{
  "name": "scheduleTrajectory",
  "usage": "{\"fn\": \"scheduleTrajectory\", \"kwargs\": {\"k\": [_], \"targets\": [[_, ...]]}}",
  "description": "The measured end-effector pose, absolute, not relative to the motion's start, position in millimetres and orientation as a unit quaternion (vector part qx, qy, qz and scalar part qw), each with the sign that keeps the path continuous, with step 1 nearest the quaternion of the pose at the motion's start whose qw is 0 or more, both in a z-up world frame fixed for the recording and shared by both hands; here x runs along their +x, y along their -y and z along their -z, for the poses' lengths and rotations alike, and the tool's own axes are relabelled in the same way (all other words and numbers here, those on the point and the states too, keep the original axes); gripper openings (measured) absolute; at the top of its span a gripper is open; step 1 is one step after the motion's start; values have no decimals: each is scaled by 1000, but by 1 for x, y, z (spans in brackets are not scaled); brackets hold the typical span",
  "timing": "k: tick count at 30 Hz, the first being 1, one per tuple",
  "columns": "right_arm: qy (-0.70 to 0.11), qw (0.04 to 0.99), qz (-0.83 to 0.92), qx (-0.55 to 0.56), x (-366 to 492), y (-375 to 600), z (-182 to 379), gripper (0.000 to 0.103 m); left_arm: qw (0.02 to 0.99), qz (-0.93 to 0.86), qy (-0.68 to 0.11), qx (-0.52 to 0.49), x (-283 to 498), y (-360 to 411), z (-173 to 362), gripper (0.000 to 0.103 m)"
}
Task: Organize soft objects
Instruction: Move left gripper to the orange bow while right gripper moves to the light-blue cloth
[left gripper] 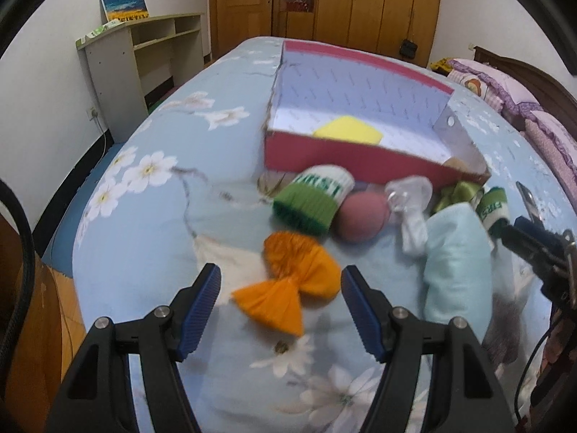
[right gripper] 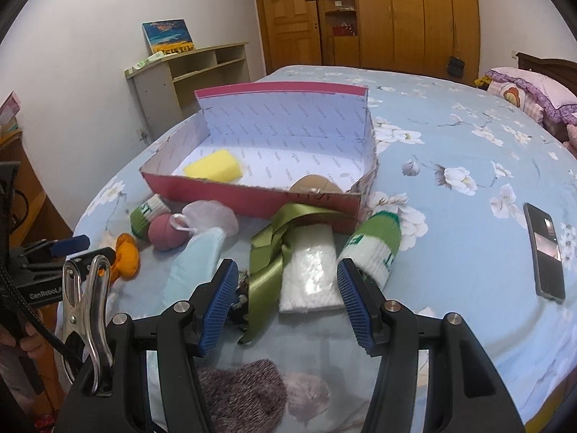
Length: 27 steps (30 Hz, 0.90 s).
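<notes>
In the left wrist view, motion blur smears the lettering on the green-and-white sock (left gripper: 317, 198), and a brown object (left gripper: 455, 163) in the red box (left gripper: 360, 166) shows only as a sliver above the near wall. The right claw (left gripper: 541, 249) is cut off at 3 o'clock. In the right wrist view, a dark knit piece (right gripper: 239, 294) hides behind the left finger, a grey knitted item (right gripper: 245, 393) lies partly under the claw's frame, and the phone (right gripper: 544, 252) screen is unreadable.

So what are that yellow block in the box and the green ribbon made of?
The yellow block looks like foam sponge: matte, with soft rounded edges. The green ribbon looks like satin fabric, since its folds catch glossy highlights. The box appears to be cardboard.
</notes>
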State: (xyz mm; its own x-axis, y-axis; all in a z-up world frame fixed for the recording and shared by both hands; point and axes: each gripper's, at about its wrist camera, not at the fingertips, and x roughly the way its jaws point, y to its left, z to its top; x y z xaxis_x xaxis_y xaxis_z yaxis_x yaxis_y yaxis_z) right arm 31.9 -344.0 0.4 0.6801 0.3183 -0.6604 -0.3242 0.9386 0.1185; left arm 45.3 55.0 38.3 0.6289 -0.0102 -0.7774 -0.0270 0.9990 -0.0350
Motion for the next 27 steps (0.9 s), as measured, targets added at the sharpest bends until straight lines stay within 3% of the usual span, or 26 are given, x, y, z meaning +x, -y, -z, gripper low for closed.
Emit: {"fn": "scheduleTrajectory", "kwargs": {"k": [27], "targets": [[-392,883,-259,-25,4,291,16,56,900,18,-435,-25,56,-52,-13,73]]}}
